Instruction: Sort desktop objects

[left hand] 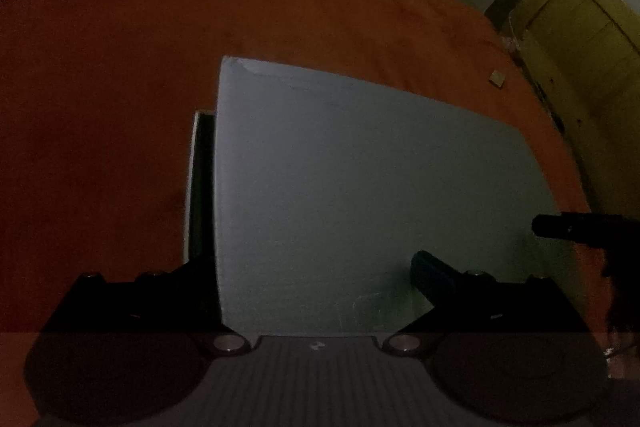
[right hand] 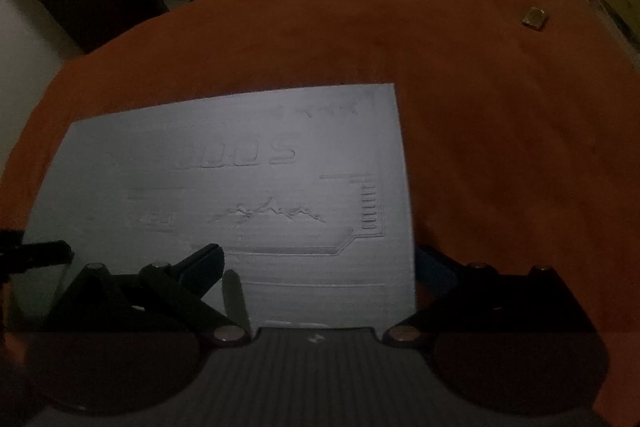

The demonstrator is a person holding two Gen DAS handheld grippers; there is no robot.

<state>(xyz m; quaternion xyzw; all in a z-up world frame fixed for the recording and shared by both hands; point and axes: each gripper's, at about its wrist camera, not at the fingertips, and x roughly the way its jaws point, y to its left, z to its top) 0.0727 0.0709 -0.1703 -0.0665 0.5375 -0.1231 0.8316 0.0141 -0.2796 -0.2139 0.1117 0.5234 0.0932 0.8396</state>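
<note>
Grey embossed board [right hand: 240, 187] lies on the orange tablecloth [right hand: 500, 147]; my left gripper [left hand: 316, 267] and right gripper [right hand: 320, 263] both straddle its edges, jaws spread (dim light).

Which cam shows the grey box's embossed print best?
Right wrist. The grey box faces it with raised lettering, a mountain outline and a bar graphic readable. Left wrist shows the same box as a plain grey face, no print discernible.
</note>
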